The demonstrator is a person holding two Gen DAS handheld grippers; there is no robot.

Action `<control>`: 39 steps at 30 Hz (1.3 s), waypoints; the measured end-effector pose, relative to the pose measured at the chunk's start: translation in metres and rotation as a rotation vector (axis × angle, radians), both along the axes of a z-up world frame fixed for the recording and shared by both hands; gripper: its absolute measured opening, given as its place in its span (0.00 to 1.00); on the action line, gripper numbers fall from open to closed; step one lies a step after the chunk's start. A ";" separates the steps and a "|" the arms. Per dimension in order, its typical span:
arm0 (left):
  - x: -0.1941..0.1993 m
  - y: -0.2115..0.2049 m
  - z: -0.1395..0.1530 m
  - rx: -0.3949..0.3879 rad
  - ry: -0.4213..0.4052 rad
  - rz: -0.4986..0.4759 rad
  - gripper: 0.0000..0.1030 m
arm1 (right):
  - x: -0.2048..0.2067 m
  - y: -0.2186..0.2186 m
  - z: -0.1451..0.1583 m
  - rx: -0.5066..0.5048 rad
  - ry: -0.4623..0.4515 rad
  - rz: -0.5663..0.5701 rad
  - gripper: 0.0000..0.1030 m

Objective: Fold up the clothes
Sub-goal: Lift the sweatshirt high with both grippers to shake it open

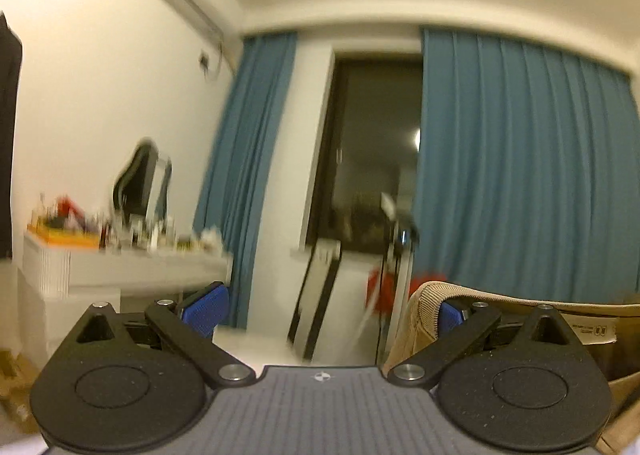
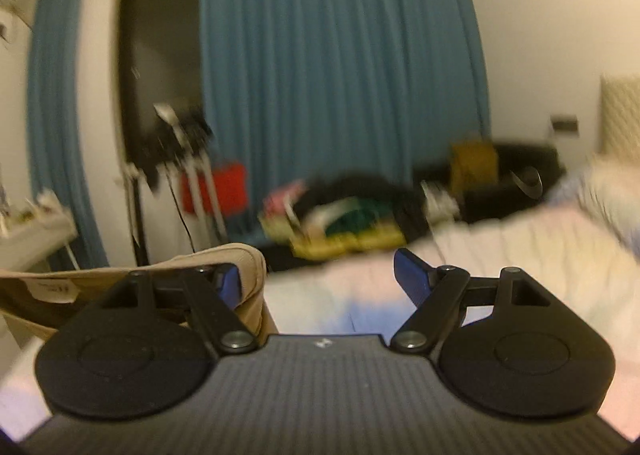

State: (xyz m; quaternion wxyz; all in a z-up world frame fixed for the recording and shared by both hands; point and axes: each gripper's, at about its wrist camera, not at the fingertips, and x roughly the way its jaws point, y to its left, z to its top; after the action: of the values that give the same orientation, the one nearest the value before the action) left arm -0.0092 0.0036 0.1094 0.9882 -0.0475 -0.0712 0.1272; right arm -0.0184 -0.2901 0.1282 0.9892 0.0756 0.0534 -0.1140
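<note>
Black linkage arms and two blue pads frame each of your two views. Your left gripper has its jaws spread wide, and the tan corduroy garment is draped over the right-hand blue finger, with nothing pinching it from the other side. Your right gripper also stands wide, and the same garment hangs over its left-hand blue finger; the opposite pad is bare. So the cloth is hooked on one finger of each tool, stretched between them and lifted clear of the bed.

You can see one white sewn-in label on the inner side of the fabric; it carries small printed marks, but the writing is too blurred to read. It shows again from the right wrist.

Behind, two blue pleated curtains flank one dark window. One white air conditioner sits high on the wall. One white dressing table carries one mirror and many small bottles, too smeared to count, plus one orange tray whose contents you cannot make out.

From the right wrist, one pale bed fills the lower right. Beyond its far edge lies a heap of mixed clothing, and one red bag hangs near a stand.
</note>
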 end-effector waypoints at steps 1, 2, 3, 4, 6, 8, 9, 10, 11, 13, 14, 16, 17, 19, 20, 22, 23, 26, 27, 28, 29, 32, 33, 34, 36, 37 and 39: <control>-0.006 0.001 0.023 0.008 -0.039 0.005 0.99 | -0.006 0.001 0.021 -0.015 -0.032 0.007 0.75; -0.013 0.002 0.046 0.017 -0.077 0.010 0.99 | -0.011 0.000 0.043 -0.031 -0.061 0.015 0.75; -0.019 0.003 0.068 0.025 -0.116 0.015 0.99 | -0.016 -0.002 0.066 -0.040 -0.091 0.027 0.75; -0.027 0.004 0.091 0.034 -0.155 0.018 1.00 | -0.023 -0.004 0.088 -0.044 -0.120 0.038 0.75; -0.048 0.006 0.135 0.055 -0.229 0.015 1.00 | -0.045 -0.004 0.134 -0.074 -0.191 0.053 0.75; -0.070 0.010 0.180 0.072 -0.280 0.000 1.00 | -0.068 -0.004 0.176 -0.096 -0.249 0.070 0.76; -0.081 0.012 0.198 0.072 -0.296 -0.013 1.00 | -0.080 -0.005 0.197 -0.094 -0.272 0.084 0.76; -0.093 0.014 0.217 0.072 -0.312 -0.030 1.00 | -0.090 -0.008 0.216 -0.088 -0.289 0.097 0.76; -0.104 0.016 0.234 0.075 -0.329 -0.051 1.00 | -0.100 -0.011 0.232 -0.082 -0.304 0.109 0.76; -0.128 0.021 0.265 0.096 -0.364 -0.081 1.00 | -0.122 -0.013 0.263 -0.084 -0.340 0.127 0.76; -0.139 0.023 0.278 0.111 -0.382 -0.089 1.00 | -0.133 -0.014 0.275 -0.089 -0.360 0.133 0.76; -0.158 0.026 0.301 0.131 -0.401 -0.109 1.00 | -0.154 -0.014 0.297 -0.102 -0.400 0.143 0.78; -0.167 0.028 0.312 0.137 -0.404 -0.122 1.00 | -0.164 -0.014 0.306 -0.108 -0.416 0.149 0.78; -0.178 0.034 0.326 0.143 -0.402 -0.145 1.00 | -0.179 -0.014 0.319 -0.121 -0.438 0.166 0.78; -0.182 0.036 0.331 0.146 -0.399 -0.154 1.00 | -0.186 -0.014 0.324 -0.130 -0.447 0.176 0.78; -0.185 0.042 0.334 0.145 -0.381 -0.186 1.00 | -0.196 -0.014 0.329 -0.150 -0.452 0.192 0.78; -0.185 0.045 0.333 0.138 -0.367 -0.205 1.00 | -0.198 -0.014 0.328 -0.159 -0.447 0.200 0.78; -0.170 0.056 0.326 0.109 -0.308 -0.267 1.00 | -0.199 -0.017 0.321 -0.180 -0.414 0.219 0.78; -0.161 0.061 0.321 0.095 -0.282 -0.290 1.00 | -0.197 -0.018 0.315 -0.183 -0.396 0.219 0.78; -0.151 0.065 0.315 0.080 -0.254 -0.310 1.00 | -0.194 -0.018 0.309 -0.186 -0.376 0.218 0.78; -0.141 0.066 0.306 0.063 -0.225 -0.325 1.00 | -0.188 -0.019 0.301 -0.186 -0.354 0.218 0.78; -0.100 0.068 0.276 0.020 -0.132 -0.355 1.00 | -0.160 -0.021 0.274 -0.178 -0.283 0.217 0.78; -0.084 0.069 0.268 0.010 -0.102 -0.362 1.00 | -0.144 -0.021 0.265 -0.170 -0.258 0.216 0.78; -0.066 0.072 0.261 0.001 -0.077 -0.368 1.00 | -0.127 -0.021 0.256 -0.160 -0.234 0.214 0.78; -0.029 0.076 0.241 -0.019 -0.028 -0.377 1.00 | -0.093 -0.022 0.238 -0.142 -0.186 0.211 0.78; -0.006 0.080 0.233 -0.025 -0.006 -0.375 1.00 | -0.076 -0.022 0.229 -0.132 -0.162 0.209 0.78; 0.037 0.082 0.214 -0.029 0.041 -0.364 1.00 | -0.036 -0.020 0.208 -0.114 -0.110 0.203 0.78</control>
State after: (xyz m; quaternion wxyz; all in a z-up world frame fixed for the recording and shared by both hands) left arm 0.0280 0.0852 0.3235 0.9953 -0.0713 -0.0395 -0.0516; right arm -0.0542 -0.3100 0.3365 0.9997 0.0195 0.0001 -0.0120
